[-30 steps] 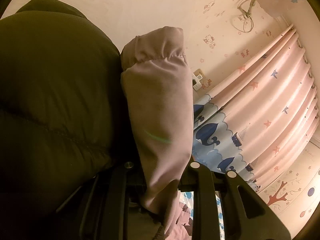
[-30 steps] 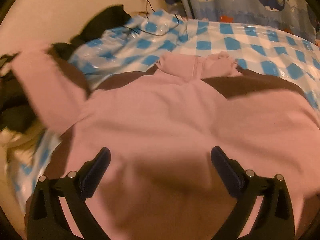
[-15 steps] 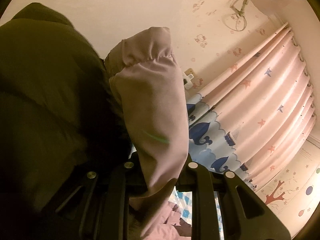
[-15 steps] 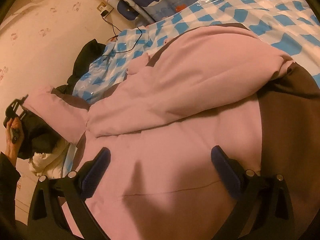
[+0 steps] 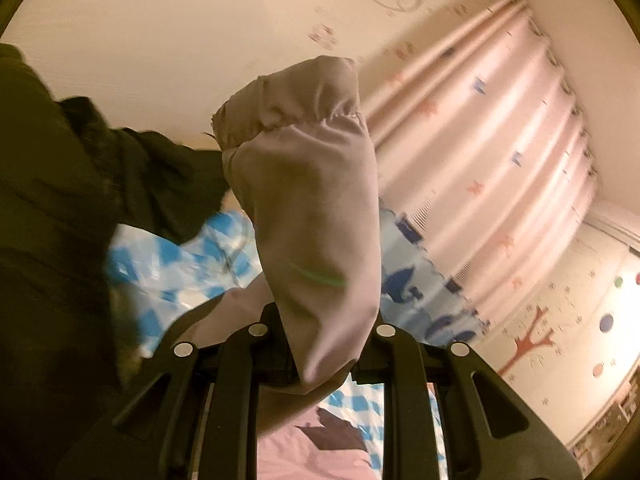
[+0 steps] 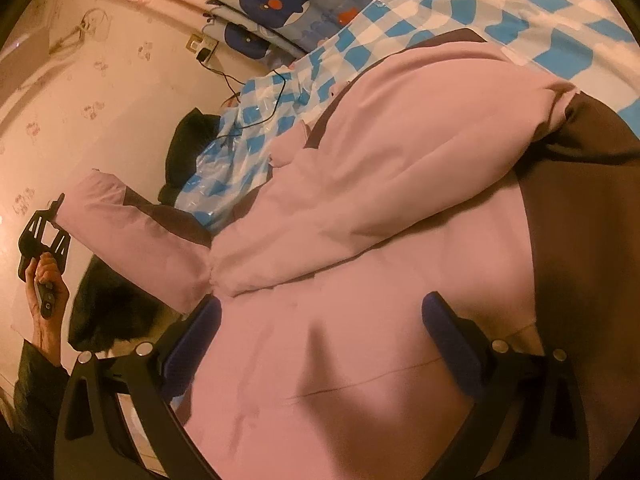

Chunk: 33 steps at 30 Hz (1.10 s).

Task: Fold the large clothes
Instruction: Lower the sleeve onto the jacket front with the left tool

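My right gripper (image 6: 320,332) open over the pink jacket (image 6: 380,208), checked bed cover (image 6: 560,28) bare beyond it, black cable (image 6: 256,108) and dark clothes (image 6: 188,140) by the wall, sleeve (image 5: 312,216) blocking my left view

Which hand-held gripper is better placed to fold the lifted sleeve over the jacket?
Left. The left hand-held gripper already clamps the sleeve, lifted off the jacket. The right hand-held gripper is open above the jacket, holding nothing.

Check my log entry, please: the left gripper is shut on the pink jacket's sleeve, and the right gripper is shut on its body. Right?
Not quite. The right wrist view shows the right gripper open above the pink jacket, gripping nothing. The left gripper is shut on the sleeve.
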{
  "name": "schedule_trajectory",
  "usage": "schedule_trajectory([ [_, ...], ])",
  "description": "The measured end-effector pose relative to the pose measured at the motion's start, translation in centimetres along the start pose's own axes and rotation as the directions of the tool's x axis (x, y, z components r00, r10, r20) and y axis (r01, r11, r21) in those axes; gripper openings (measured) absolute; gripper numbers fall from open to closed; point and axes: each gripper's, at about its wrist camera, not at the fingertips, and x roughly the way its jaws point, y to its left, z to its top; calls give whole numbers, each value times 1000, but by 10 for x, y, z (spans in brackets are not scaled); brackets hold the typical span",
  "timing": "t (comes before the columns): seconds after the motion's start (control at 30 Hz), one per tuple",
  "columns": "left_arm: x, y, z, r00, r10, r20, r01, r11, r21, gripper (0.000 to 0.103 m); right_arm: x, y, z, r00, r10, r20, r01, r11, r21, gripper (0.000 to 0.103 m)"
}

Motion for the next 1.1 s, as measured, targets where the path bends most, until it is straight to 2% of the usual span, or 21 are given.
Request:
schedule_trajectory([
  [0.23, 43, -48, -40, 993, -78, -88, 82, 996, 42, 17, -10, -3, 6, 998, 54, 15, -55, 996, 64, 97],
  [0.47, 82, -71, -90, 974, -136, -179, 148, 988, 54, 17, -30, -14, 15, 991, 116, 63, -124, 982, 140, 97],
  [0.8, 143, -94, -185, 927, -171, -333, 197, 979, 45, 17, -48, -36, 24, 979, 162, 119, -187, 952, 242, 97],
  [1.1, 190, -108, -269, 878, -114, -464, 188, 975, 115, 17, -63, -48, 29, 966, 199, 166, -241, 925, 294, 97],
])
